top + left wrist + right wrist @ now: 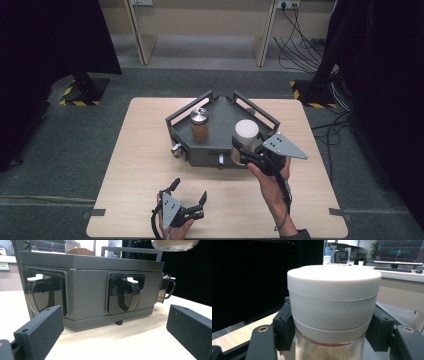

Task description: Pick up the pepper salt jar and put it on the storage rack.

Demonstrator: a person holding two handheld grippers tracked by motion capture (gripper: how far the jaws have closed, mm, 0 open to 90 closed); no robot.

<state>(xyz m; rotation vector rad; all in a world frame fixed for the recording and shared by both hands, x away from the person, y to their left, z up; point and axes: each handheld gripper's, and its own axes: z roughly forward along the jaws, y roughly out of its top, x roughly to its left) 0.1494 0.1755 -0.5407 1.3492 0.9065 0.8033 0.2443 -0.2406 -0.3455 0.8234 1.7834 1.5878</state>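
Jar with the white lid [246, 134]: seen in the high view at the front right corner of the dark grey rack [220, 131], which stands mid-table. The right gripper [243, 152] is clenched on the jar just below the lid, the hand behind it coming from the near right of the rack. Whether the jar stands on the rack top or is lifted clear of it cannot be told. A second jar, with a metal lid [199, 124], stands upright on the rack's top, left of the held one. The left gripper [188, 192] lies well in front of the rack, released and holding nothing; judged to be parked out of the way while the right does the work.

Left gripper view: both jaws stand wide apart over bare table [112, 345], facing the rack's front wall. Two recessed latches [126, 293] are set in that wall. The base of the held jar shows above the rack's right end.

Right gripper view: the fingers [284, 325] press the jar from both sides under the lid, a grip low enough to leave the lid free. The lid is thick, plain and white with a stepped rim; below it is clear glass holding pale brown powder.
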